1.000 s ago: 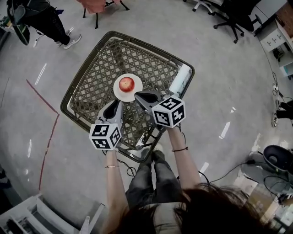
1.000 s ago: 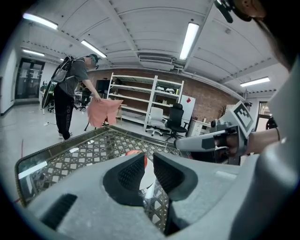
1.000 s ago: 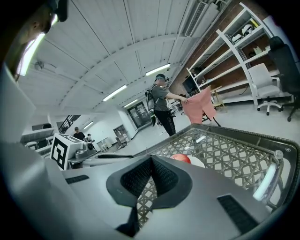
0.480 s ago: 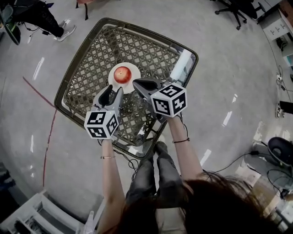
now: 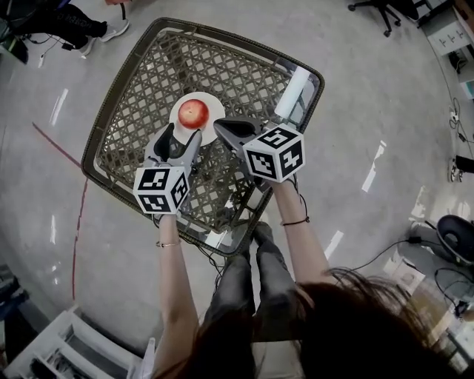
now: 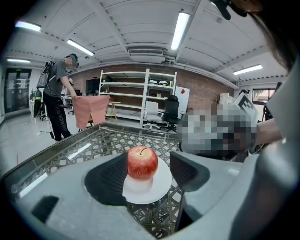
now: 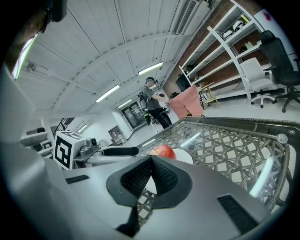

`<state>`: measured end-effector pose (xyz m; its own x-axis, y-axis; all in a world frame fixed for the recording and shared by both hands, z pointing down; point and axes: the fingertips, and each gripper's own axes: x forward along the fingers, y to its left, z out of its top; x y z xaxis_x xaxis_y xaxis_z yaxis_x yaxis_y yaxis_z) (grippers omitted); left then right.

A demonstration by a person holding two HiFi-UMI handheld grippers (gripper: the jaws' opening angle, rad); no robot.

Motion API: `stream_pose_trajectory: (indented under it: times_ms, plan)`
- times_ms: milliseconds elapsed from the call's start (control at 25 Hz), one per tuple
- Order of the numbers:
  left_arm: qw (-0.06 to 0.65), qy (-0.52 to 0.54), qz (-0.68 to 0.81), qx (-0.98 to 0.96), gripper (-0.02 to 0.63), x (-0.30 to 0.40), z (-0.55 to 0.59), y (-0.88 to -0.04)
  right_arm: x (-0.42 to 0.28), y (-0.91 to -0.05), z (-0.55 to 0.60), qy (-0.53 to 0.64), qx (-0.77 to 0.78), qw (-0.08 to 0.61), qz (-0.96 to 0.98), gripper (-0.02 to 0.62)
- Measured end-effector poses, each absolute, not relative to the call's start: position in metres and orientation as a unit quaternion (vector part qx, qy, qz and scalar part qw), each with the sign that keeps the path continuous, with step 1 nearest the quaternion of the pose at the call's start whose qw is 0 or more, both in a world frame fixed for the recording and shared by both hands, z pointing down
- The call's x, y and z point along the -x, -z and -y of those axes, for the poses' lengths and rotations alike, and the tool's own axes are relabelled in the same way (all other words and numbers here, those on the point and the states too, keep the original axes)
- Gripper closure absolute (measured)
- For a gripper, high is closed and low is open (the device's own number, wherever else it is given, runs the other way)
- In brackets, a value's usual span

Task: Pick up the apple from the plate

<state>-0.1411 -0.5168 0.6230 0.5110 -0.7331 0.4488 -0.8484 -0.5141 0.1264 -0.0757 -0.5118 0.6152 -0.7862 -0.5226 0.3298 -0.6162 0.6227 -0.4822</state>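
Note:
A red apple (image 5: 193, 112) stands on a small white plate (image 5: 210, 103) near the middle of a woven lattice table (image 5: 244, 70). My left gripper (image 5: 181, 136) is at the plate's near edge and its jaws have just been opening. In the left gripper view the apple (image 6: 142, 162) and plate (image 6: 159, 185) lie ahead between the spread pads (image 6: 108, 179), untouched. My right gripper (image 5: 219, 126) is shut and holds nothing, its tip just right of the plate. In the right gripper view the apple (image 7: 162, 151) shows beyond the shut jaws, with the left gripper (image 7: 119, 151) to their left.
A white roll (image 5: 292, 92) lies along the table's right rim. A person (image 6: 57, 101) stands by a pink cloth (image 6: 89, 110) beyond the table's far side. Office chairs (image 5: 374, 13) and cables are on the floor around.
The left jaws went from shut to open. Both grippers have moved forward and down, closer to the plate. The right gripper stays shut.

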Motion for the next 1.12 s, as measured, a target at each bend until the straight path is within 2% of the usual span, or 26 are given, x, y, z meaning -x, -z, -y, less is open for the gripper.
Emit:
stream_pose_trajectory:
  times_ms: [560, 1120]
  plan:
    - [0.142, -0.19, 0.451, -0.86, 0.214, 0.136, 0.541, -0.655, 0.064, -0.643, 0.523, -0.298, -0.331, 0.083, 0.892, 0.586]
    - [0.121, -0.199, 0.44, -0.867, 0.204, 0.126, 0.562, -0.67, 0.057, -0.66, 0.534, -0.287, -0.331, 0.092, 0.894, 0.586]
